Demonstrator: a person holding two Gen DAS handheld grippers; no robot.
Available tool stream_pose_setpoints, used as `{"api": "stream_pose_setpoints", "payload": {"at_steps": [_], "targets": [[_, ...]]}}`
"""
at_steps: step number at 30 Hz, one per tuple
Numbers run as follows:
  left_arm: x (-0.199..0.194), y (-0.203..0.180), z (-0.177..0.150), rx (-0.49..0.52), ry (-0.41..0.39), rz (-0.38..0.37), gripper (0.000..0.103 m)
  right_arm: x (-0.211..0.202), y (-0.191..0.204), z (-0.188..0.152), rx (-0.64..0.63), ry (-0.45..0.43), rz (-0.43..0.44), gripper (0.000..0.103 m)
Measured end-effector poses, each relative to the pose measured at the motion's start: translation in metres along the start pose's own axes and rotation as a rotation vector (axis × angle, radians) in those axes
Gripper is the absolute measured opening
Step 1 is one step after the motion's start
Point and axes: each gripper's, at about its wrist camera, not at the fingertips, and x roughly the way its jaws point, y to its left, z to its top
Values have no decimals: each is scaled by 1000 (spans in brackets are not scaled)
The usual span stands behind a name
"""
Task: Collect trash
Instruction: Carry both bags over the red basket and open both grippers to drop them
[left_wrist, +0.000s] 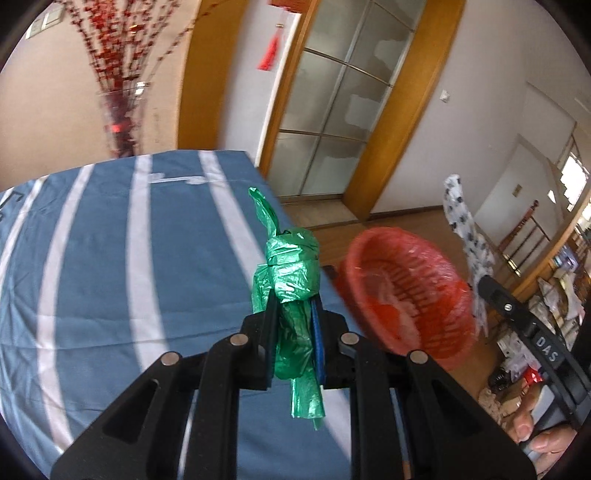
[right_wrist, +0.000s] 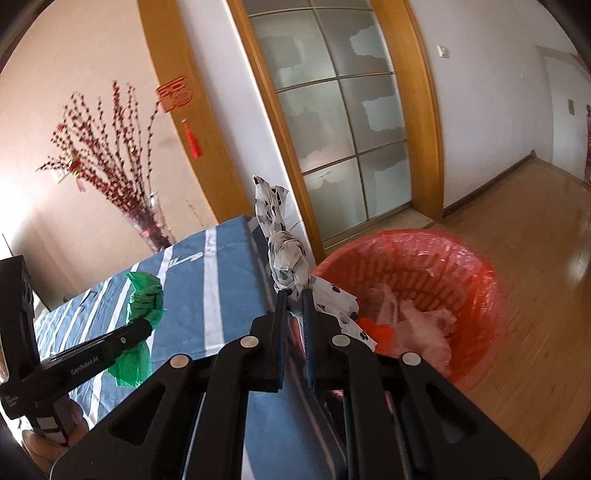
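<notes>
My left gripper (left_wrist: 294, 295) is shut on a crumpled green plastic bag (left_wrist: 291, 273) and holds it above the right edge of the blue striped table (left_wrist: 110, 240). It also shows in the right wrist view (right_wrist: 142, 299). My right gripper (right_wrist: 293, 293) is shut on a white plastic bag with black spots (right_wrist: 286, 258), held beside the table edge, left of the bin; it also shows in the left wrist view (left_wrist: 469, 236). A red basket bin (right_wrist: 476, 266) lined with a red bag stands on the floor right of the table and holds pale trash (right_wrist: 424, 328). The bin also shows in the left wrist view (left_wrist: 443, 317).
A glass vase of red blossom branches (right_wrist: 144, 221) stands behind the table's far end. A frosted glass door in a wooden frame (right_wrist: 332, 122) is behind the bin. Wooden floor (right_wrist: 535, 240) stretches to the right. Clutter lies on the floor at the right of the left wrist view (left_wrist: 517, 354).
</notes>
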Motion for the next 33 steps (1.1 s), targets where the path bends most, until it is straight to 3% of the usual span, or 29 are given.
{"api": "stream_pose_setpoints", "payload": {"at_steps": [23, 25, 27, 31, 33], "targets": [[85, -114, 6, 94, 103, -156, 18, 9, -96, 17, 192, -45, -30, 10], [96, -121, 5, 92, 126, -160, 32, 13, -105, 20, 219, -49, -32, 19], [105, -124, 2, 86, 139, -148, 43, 15, -115, 20, 260, -55, -38, 40], [113, -118, -3, 76, 162, -136, 48, 7, -123, 14, 281, -69, -70, 48], [109, -109, -8, 72, 161, -119, 51, 1, -121, 10, 255, -75, -105, 64]]}}
